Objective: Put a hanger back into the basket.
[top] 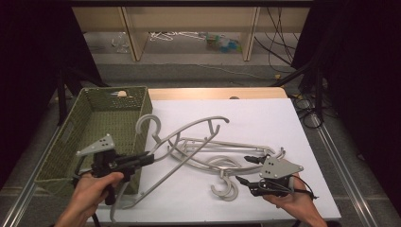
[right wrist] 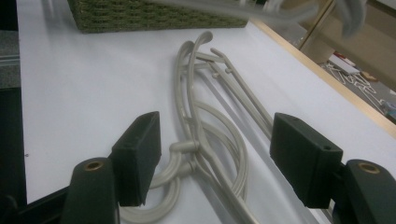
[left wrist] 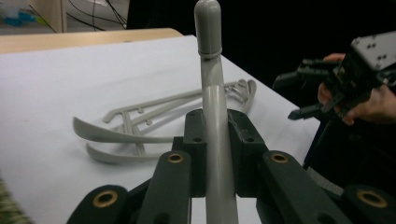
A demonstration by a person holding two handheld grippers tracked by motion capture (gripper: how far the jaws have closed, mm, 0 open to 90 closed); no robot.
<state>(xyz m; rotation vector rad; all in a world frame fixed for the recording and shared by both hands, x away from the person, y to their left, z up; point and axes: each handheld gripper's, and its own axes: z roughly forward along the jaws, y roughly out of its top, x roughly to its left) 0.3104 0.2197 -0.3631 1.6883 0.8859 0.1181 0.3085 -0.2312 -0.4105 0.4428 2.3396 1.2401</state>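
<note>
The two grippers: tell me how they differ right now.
The left gripper is shut on a grey hanger, its pads pressed against the hanger's bar; the right gripper stands open and holds nothing. The left gripper carries its hanger above the white table beside the green basket; the right gripper sits low over the hangers lying on the table. Both are black, two-jawed and hand-held.

Soft, even overhead light brightens the white table (top: 265, 118), while the surroundings fall to near black. Shadows are faint. Pictures are grainy; the basket (right wrist: 140, 16) and near jaws blur.
</note>
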